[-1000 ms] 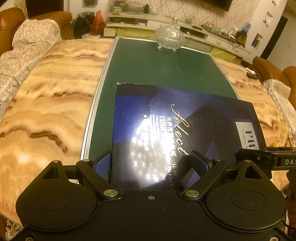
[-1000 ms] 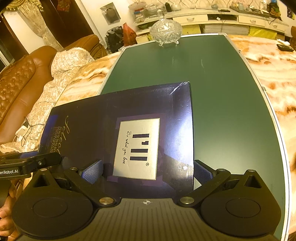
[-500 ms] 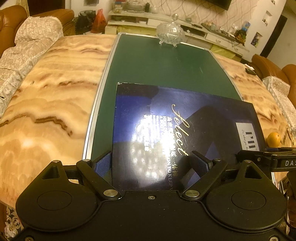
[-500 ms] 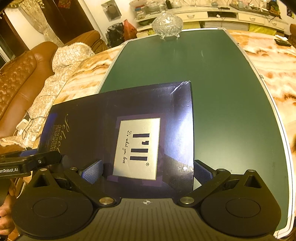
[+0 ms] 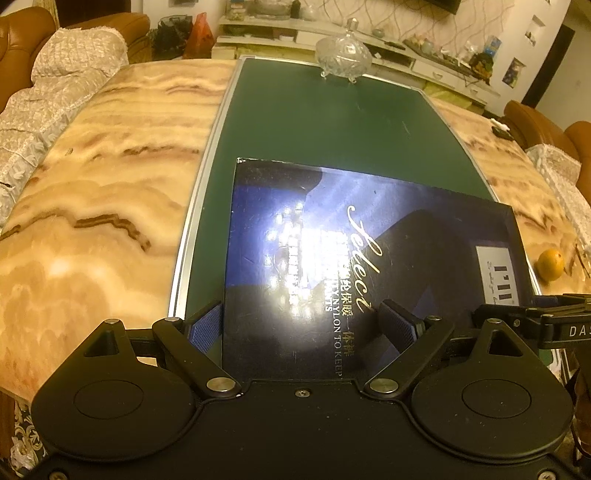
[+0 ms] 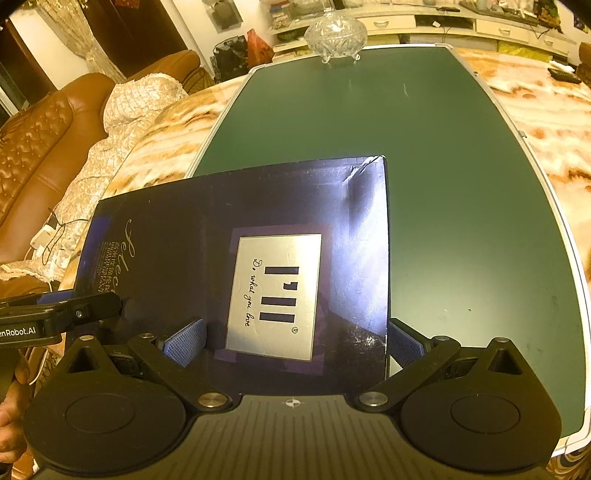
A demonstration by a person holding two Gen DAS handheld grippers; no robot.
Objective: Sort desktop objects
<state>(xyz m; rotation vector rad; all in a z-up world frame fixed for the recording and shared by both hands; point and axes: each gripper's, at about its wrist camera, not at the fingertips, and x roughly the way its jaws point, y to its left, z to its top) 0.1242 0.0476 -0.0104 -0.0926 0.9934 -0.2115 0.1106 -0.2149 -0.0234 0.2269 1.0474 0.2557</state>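
Looking along the left gripper, its blue-padded fingers stand spread around the near edge of a dark blue flat box, which is over the green mat on the marble tabletop; an orange sits at right. From the right gripper, equally spread, the box's silver label faces up, a glass candy dish far behind.
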